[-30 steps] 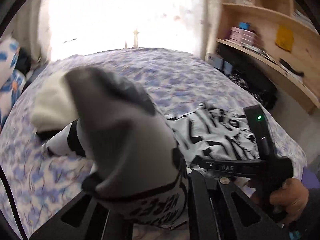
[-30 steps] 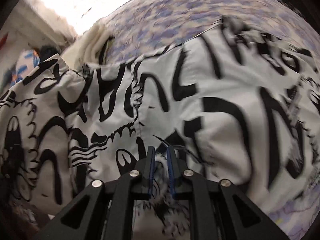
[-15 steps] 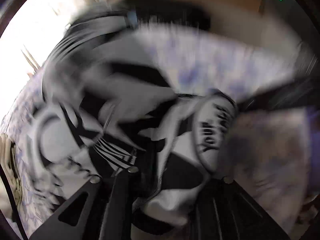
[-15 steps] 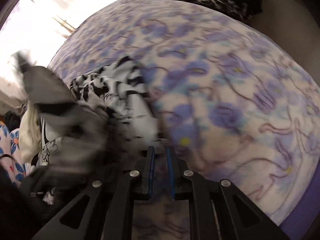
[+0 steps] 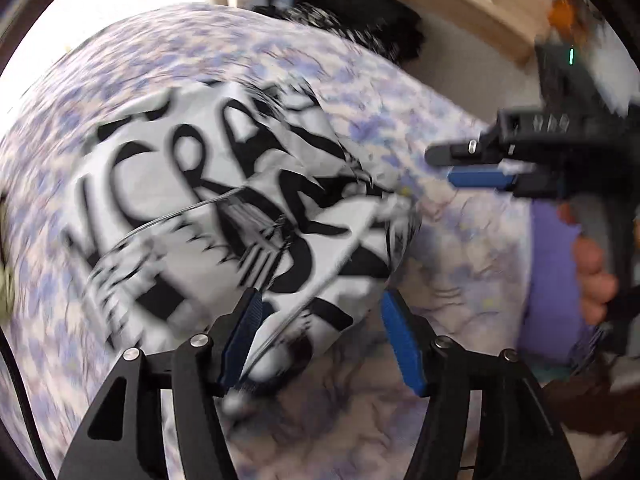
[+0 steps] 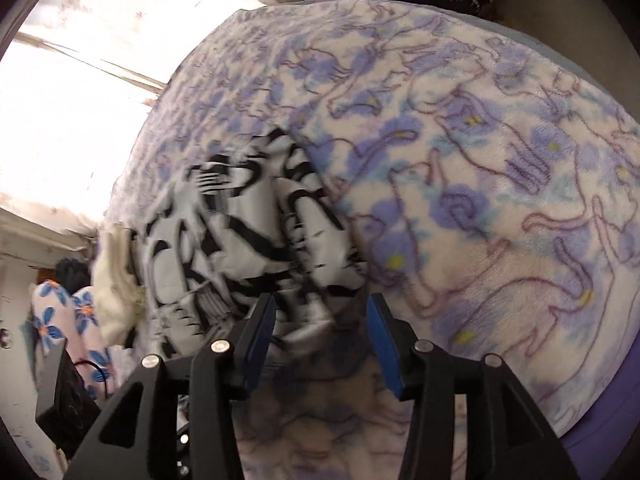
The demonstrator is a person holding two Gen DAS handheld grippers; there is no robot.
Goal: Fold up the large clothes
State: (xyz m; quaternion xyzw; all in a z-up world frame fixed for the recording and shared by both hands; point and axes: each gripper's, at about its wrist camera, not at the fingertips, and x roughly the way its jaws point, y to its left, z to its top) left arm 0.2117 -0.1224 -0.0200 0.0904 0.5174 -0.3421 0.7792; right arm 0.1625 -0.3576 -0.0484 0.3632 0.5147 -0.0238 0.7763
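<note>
A white garment with black graffiti print lies bunched on the flowered blanket of a bed. My left gripper hangs over its near edge with its jaws opening. A fold of the cloth lies between them by the left pad, and the pads do not press it. In the right wrist view the same garment lies just ahead of my right gripper. Its jaws are opening too, with the cloth's blurred edge loose between them. The right gripper also shows at the right of the left wrist view, held by a hand.
A wooden shelf and a dark heap of clothes stand beyond the bed. A cream cloth and blue-flowered fabric lie at the bed's left. The blanket spreads wide to the right, down to a purple edge.
Both grippers were shut on the garment, with the left lifting a part of it. Now the garment lies doubled on the blanket and both pairs of jaws stand apart.
</note>
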